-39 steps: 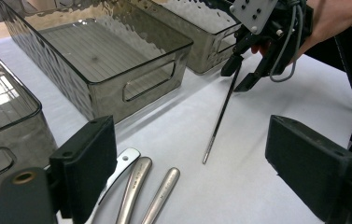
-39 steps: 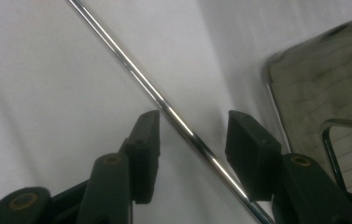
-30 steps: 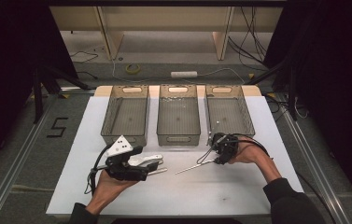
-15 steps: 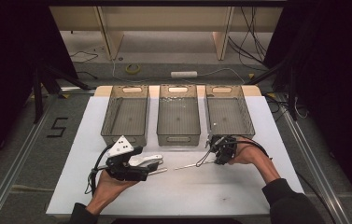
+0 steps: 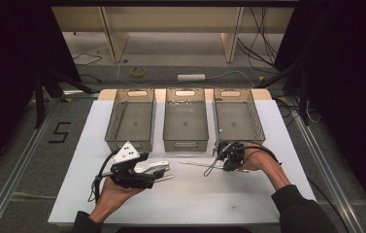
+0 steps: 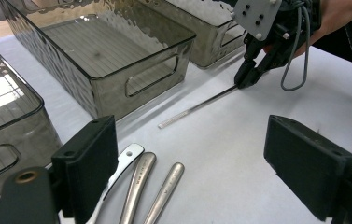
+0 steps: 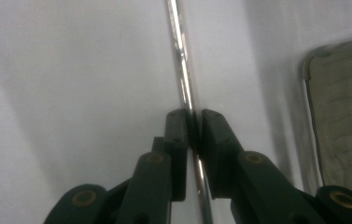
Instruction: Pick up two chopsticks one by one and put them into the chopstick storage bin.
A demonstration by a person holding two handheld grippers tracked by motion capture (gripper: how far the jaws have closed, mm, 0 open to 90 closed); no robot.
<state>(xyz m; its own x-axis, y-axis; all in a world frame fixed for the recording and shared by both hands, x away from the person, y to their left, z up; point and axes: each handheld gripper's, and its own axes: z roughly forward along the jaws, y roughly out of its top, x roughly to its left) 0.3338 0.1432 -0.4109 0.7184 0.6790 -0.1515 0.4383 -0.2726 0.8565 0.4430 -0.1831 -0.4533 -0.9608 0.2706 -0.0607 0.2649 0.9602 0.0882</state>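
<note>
metal rod [image 7: 183,88] | pinched in right tongs [image 7: 193,126], just closed | left tongs [image 6: 211,154] spread | three bins [image 5: 185,121] empty

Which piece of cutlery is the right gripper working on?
On the white table, in front of the right-hand bin, lies a thin metal rod. The right gripper pinches one end. The other utensils have broad handles; it is a bare stick.

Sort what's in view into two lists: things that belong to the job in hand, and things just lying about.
In the job:
- thin metal rod, pinched at one end by the right gripper, whose jaws have just been closing
- three grey bins
- cutlery handles lying between the open jaws of the left gripper

Lying about:
- tape roll on the floor
- white power strip
</note>
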